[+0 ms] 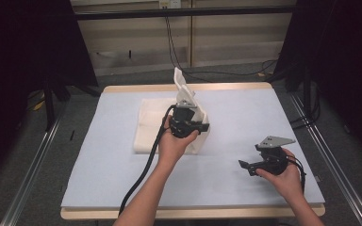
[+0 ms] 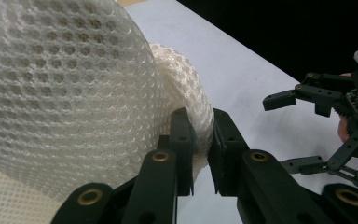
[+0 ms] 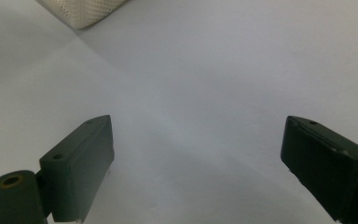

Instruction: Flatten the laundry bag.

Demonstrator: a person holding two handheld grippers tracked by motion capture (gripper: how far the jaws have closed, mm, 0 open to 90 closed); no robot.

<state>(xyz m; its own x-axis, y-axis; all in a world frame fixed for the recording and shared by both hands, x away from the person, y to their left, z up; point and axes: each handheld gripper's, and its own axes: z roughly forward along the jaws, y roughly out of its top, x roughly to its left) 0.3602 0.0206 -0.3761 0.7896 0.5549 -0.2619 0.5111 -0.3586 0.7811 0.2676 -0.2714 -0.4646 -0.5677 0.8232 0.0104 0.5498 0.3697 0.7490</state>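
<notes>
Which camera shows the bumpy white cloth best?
The left gripper view: the white cloth is close up, its honeycomb weave clear, pinched in the left tongs. The high view shows the whole cloth, small, one corner lifted. The right gripper view shows a corner.

Dim room, evenly lit pale table (image 1: pixel 245 117), soft faint shadows — dark edges, close-up views slightly blurred.
</notes>
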